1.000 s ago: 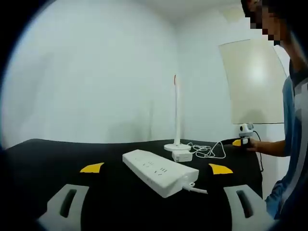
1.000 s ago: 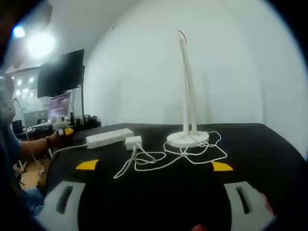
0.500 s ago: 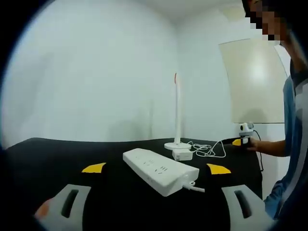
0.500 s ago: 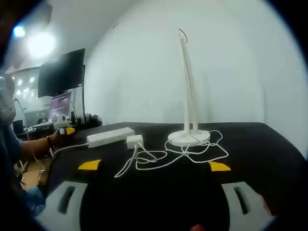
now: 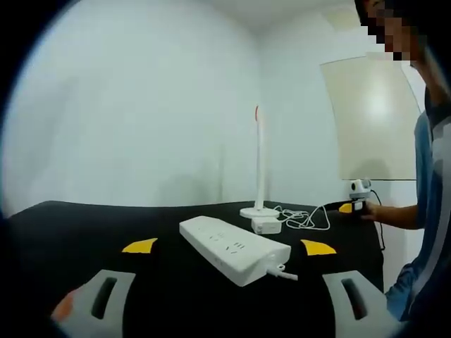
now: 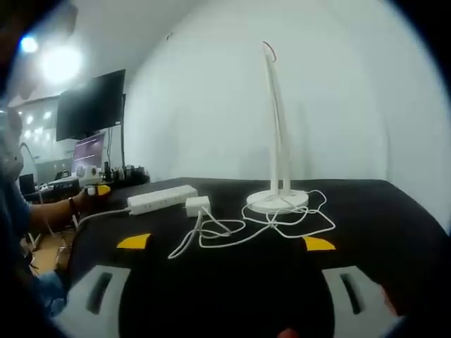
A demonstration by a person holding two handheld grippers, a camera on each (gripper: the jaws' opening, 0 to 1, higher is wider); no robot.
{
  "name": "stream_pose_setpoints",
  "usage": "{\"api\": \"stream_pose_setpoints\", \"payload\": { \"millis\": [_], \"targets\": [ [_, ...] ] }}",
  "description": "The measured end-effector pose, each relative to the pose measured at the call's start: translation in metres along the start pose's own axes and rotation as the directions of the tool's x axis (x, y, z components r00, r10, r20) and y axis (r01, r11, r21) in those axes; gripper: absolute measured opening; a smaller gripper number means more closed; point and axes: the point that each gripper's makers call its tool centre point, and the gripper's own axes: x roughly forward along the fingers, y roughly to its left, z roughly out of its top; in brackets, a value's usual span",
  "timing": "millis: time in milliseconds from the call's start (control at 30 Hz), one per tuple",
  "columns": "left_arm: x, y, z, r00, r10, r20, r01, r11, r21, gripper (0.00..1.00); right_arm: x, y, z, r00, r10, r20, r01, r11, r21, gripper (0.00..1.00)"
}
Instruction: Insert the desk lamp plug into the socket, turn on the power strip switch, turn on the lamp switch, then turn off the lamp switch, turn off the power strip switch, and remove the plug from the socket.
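White walls (image 5: 141, 105), black table (image 6: 394, 211) — dark monitor (image 6: 90, 107), bright ceiling light (image 6: 60, 65).

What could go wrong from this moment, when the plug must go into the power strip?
1. The loose cord lies in tangled loops between the plug and the lamp; lifting the plug might drag it and perhaps tip the tall, thin lamp.
2. The power strip lies free on the black table; pushing the plug in could slide it unless the left gripper steadies it.
3. Both grippers, the right gripper too, are open and apart from everything, so the first grasp may miss.
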Motion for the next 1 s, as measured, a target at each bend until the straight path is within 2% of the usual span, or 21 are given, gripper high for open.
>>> {"api": "stream_pose_setpoints", "payload": {
  "millis": [567, 733, 1000],
  "targets": [
    [0.0000, -0.0017, -0.0017, 1.000, -0.001, -0.012, 0.001, 1.000, 0.004, 0.73, -0.0004, -0.0007, -0.0006, 1.000, 0.003, -0.005, -0.003, 1.000, -0.006, 0.81],
    [-0.0004, -0.0024, -0.0013, 1.000, -0.005, -0.010, 0.006, 1.000, 0.010, 0.73, -0.0010, -0.0002, 0.0012, 1.000, 0.024, 0.001, -0.024, 0.999, 0.027, 0.80],
    [-0.0008, -0.0057, -0.0037, 0.999, -0.023, -0.025, 0.023, 1.000, 0.003, 0.65, 0.0011, 0.0040, 0.0053, 0.998, 0.055, -0.009, -0.054, 0.995, 0.082, 0.68]
  ]
}}
